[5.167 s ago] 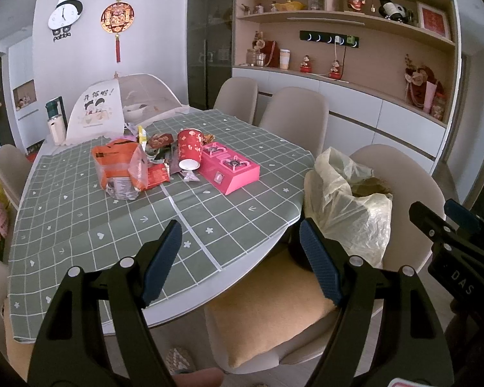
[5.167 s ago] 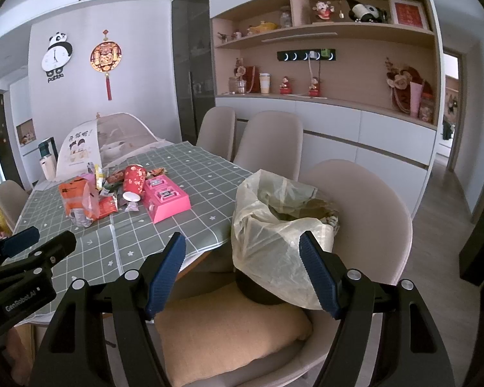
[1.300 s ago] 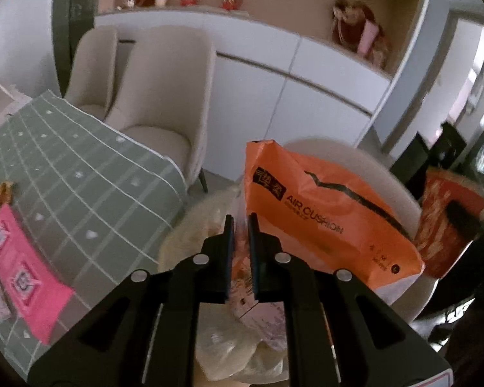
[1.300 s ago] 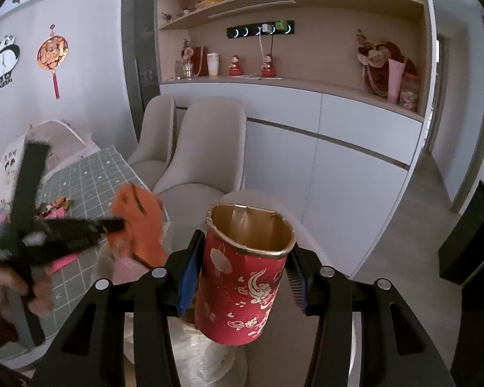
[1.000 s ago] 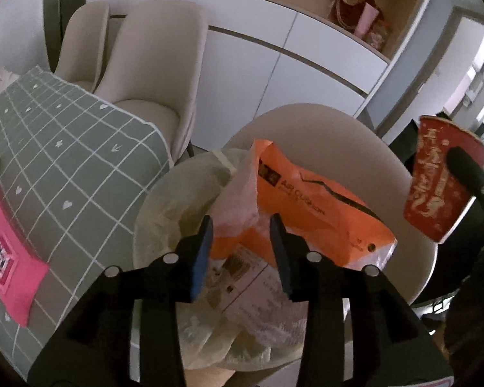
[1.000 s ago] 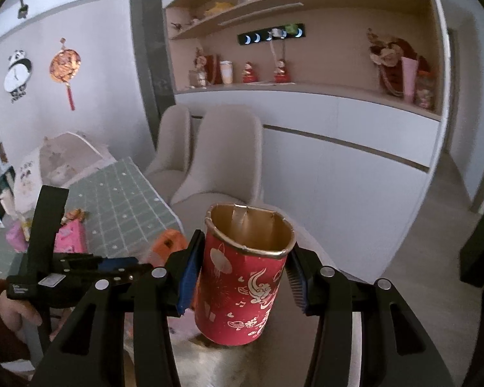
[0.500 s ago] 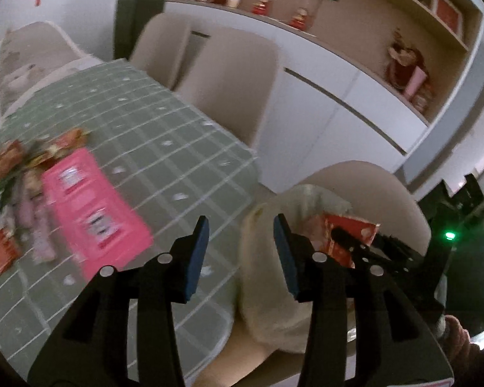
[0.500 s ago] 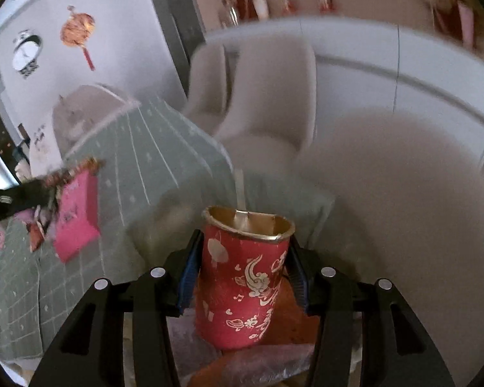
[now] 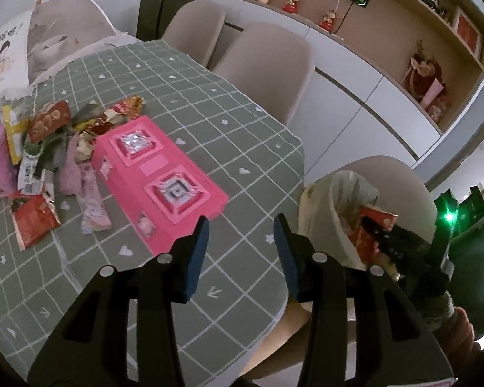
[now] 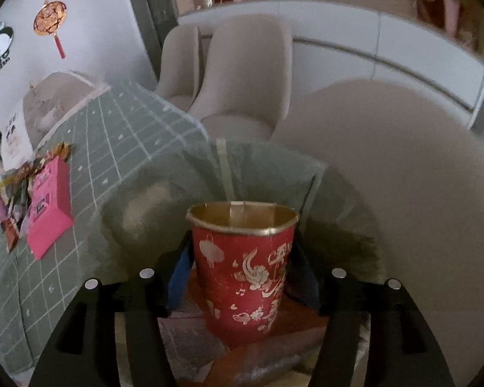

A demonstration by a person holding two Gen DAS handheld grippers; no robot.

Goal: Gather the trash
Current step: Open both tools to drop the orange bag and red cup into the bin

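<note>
Green checked tablecloth (image 9: 164,74), beige chairs behind. Pink box (image 9: 159,177) on it; wrappers (image 9: 42,148) beside box. Left gripper (image 9: 238,251) spread wide, holding nothing. Right gripper (image 10: 238,277) clamps red cup (image 10: 243,267) inside trash bag (image 9: 335,200) beside table.

Plenty of bare tablecloth (image 9: 229,103) between the left gripper (image 9: 238,251) and the pink box (image 9: 159,180), so a straight path there looks free. Left of the box it's cluttered: a wrapper pile (image 9: 45,148) crowds right against it. On the other side, the trash bag (image 9: 332,206) mouth is pretty much plugged by the red cup (image 10: 243,267) and the right gripper (image 10: 242,277), with the chair back (image 10: 387,167) close behind.
</note>
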